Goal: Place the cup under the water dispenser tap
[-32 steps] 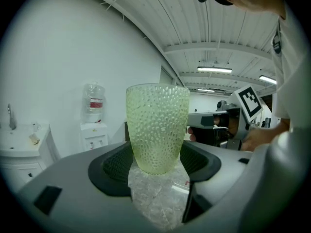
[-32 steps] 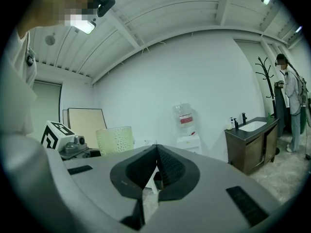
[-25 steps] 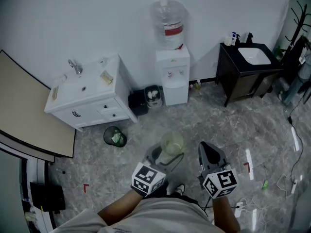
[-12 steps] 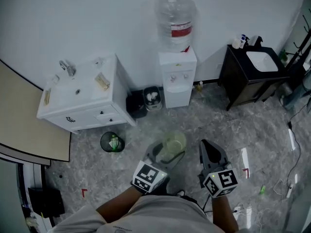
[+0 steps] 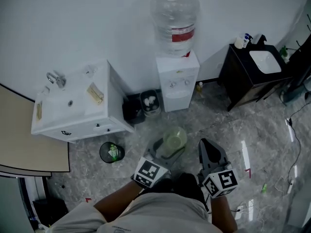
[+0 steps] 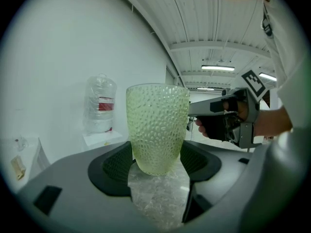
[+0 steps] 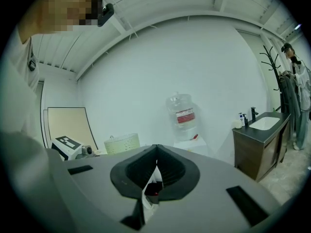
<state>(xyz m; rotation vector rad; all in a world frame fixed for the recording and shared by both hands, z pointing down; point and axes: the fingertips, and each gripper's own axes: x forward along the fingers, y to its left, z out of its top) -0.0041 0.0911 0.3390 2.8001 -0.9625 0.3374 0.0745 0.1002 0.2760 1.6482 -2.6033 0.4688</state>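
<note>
Since left gripper (image 5: 168, 148) pinches cup (image 5: 175, 139) only at its base, with most of the dimpled wall standing free above the pads, the main risk is the cup rocking or sliding out on a jolt. My read is that the grip is low for a tall cup. Cup is upright, in the air over floor (image 5: 243, 125), well apart from dispenser (image 5: 179, 81) and roughly in line with it.

Right gripper (image 5: 208, 150) is pressed together on nothing, just beside the cup. A sideways bump from it could tip the cup.

At the dispenser, the recess under taps (image 5: 173, 84) looks shallow. If the cup comes in high or tilted, its rim could clip a tap or it could land half off the ledge. Letting go before the base sits flat would likely topple it.

Black bin (image 5: 150, 102) stands just left of the dispenser, and round bin (image 5: 112, 152) is nearer, also on the left. Neither is in the direct line, but drifting left could kick one.

Containers:
- Cup: looks empty, nothing shows through its wall in the left gripper view.
- Bottle (image 5: 174, 18) on the dispenser: clear with a red label, water level can't be told.
- Black bin: white crumpled scraps.
- Round bin: some green and white trash.
- White sink (image 5: 63, 103): basin looks bare, small items sit on the counter beside it.
- Basin (image 5: 265, 61) in dark cabinet (image 5: 245, 79): looks bare.
</note>
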